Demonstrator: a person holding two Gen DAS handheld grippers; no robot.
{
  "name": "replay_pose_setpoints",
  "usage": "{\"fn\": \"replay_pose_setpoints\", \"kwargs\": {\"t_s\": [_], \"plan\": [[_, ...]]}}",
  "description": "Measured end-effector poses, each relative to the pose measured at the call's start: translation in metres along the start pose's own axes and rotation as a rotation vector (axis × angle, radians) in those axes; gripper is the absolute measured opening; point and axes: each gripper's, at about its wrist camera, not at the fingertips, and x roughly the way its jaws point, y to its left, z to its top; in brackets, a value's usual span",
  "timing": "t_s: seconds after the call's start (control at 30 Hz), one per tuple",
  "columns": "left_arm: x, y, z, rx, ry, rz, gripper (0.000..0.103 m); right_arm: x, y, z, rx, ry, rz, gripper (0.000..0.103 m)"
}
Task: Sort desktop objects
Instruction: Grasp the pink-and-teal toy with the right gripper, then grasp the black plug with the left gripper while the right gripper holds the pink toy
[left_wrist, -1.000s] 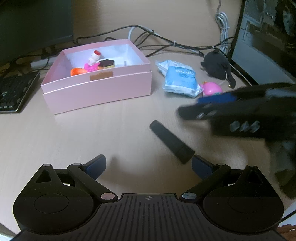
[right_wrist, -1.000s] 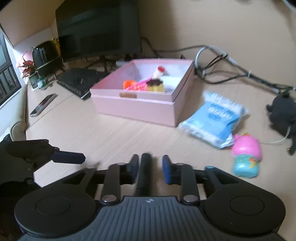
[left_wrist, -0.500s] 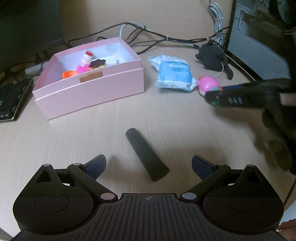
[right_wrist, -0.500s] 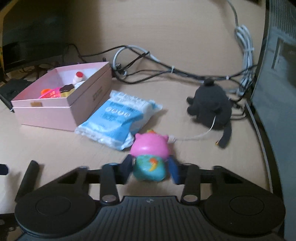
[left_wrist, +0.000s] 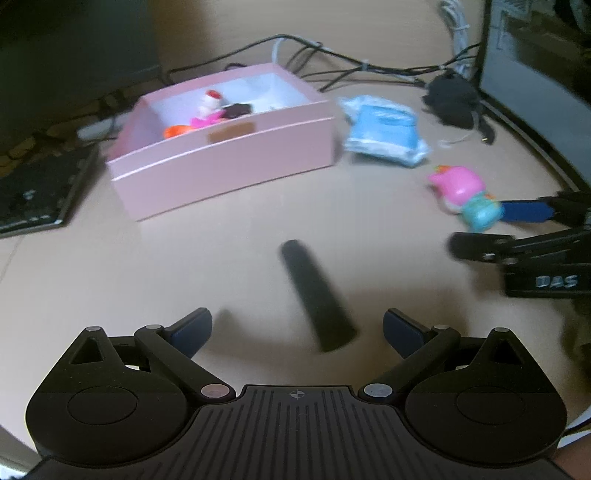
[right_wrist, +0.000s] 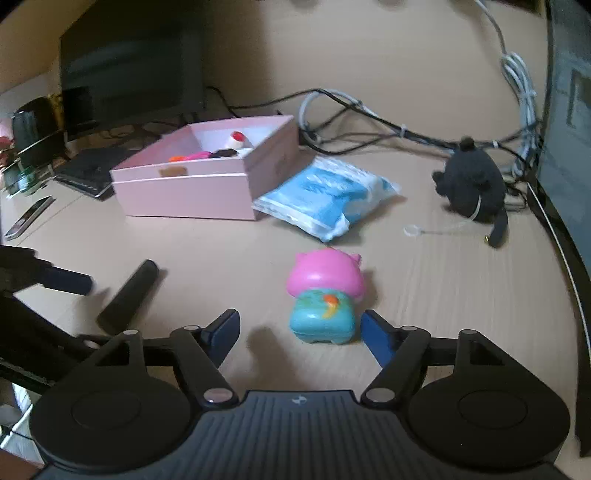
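My right gripper (right_wrist: 299, 330) hangs low over the desk, its jaws opening. The pink and teal toy (right_wrist: 325, 291) stands between its fingers, nearer the right one, and the pads do not press on it. The left wrist view shows the same toy (left_wrist: 465, 195) at the tips of the right gripper (left_wrist: 491, 229). My left gripper (left_wrist: 297, 326) is open. The black bar (left_wrist: 314, 291) lies on the desk, its near end between the left fingers, untouched. The pink box (left_wrist: 221, 147) behind it holds small toys.
A blue packet (right_wrist: 325, 195) lies beside the pink box (right_wrist: 192, 184). A black plush (right_wrist: 472, 184) with a cord sits far right by a computer case (right_wrist: 569, 110). Cables run along the back. A keyboard (right_wrist: 88, 173), a phone (right_wrist: 29, 218) and a monitor (right_wrist: 129, 62) stand left.
The right gripper let go of the black bar, swung right to the pink and teal toy and widened its jaws around it. The bar now lies nearer the left gripper's fingers.
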Motion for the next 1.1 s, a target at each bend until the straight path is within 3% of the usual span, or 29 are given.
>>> {"fn": "replay_pose_setpoints", "kwargs": {"t_s": [0.3, 0.37, 0.5, 0.57, 0.73, 1.1], "plan": [[0.009, 0.058, 0.008, -0.052, -0.025, 0.193, 0.102, 0.007, -0.001, 0.001, 0.040, 0.011, 0.011, 0.101], [0.010, 0.069, 0.010, -0.092, -0.036, 0.173, 0.102, 0.010, 0.002, 0.001, 0.030, 0.018, 0.014, 0.103], [0.014, 0.076, 0.012, -0.145, -0.046, 0.034, 0.102, 0.013, 0.008, 0.002, -0.001, 0.026, 0.009, 0.103], [0.019, 0.072, 0.016, -0.138, -0.048, 0.009, 0.102, 0.014, 0.010, 0.003, -0.016, 0.031, 0.009, 0.103], [0.038, 0.064, 0.031, -0.160, -0.059, 0.028, 0.102, 0.017, 0.014, 0.005, -0.013, 0.041, -0.013, 0.103], [0.055, 0.066, 0.059, -0.222, -0.109, 0.158, 0.101, 0.019, 0.020, 0.004, -0.038, 0.046, -0.044, 0.103]]}}
